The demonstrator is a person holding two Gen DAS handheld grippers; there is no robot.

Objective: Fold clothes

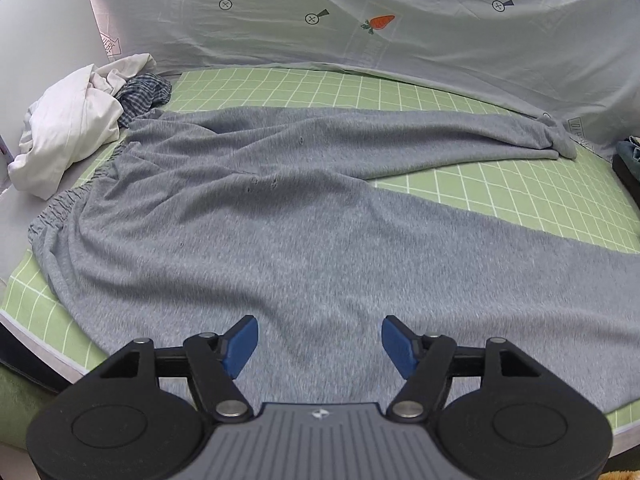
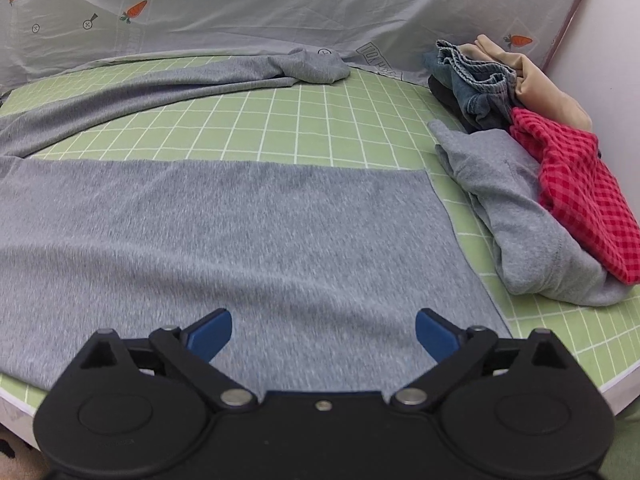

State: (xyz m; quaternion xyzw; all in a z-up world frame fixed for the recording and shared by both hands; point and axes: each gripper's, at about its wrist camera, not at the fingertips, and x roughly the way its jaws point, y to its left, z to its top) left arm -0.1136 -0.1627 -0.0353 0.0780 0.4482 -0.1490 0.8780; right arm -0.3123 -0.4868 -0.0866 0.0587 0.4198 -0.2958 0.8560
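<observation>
Bed first: green grid sheet, carrot-print grey cloth draped behind it. Both my views look down across it.

Grey sweatpants lie spread over most of the sheet. Elastic waistband at the left edge in the left wrist view; far leg runs to the back right, near leg runs right and ends in a straight hem in the right wrist view. Legs splayed apart, green sheet showing between them. No fold made yet, by my reading.

Right-hand heap: grey garment, red check cloth, denim and tan pieces, just beside the near leg's hem. Left heap: white cloth and a blue plaid piece, touching the waistband corner.

Left hand-held gripper: jaws spread, nothing between the pads, fabric just beyond them. Right hand-held gripper: jaws spread wide, empty, over the near leg.

Risks as I judge them:
- Pinching one layer only; the leg would peel apart when lifted.
- Swinging the near leg over could drag the hem into the right heap.
- Wrinkles near the waistband may lock into the fold.
- The far leg's bunched cuff may fold crooked.
</observation>
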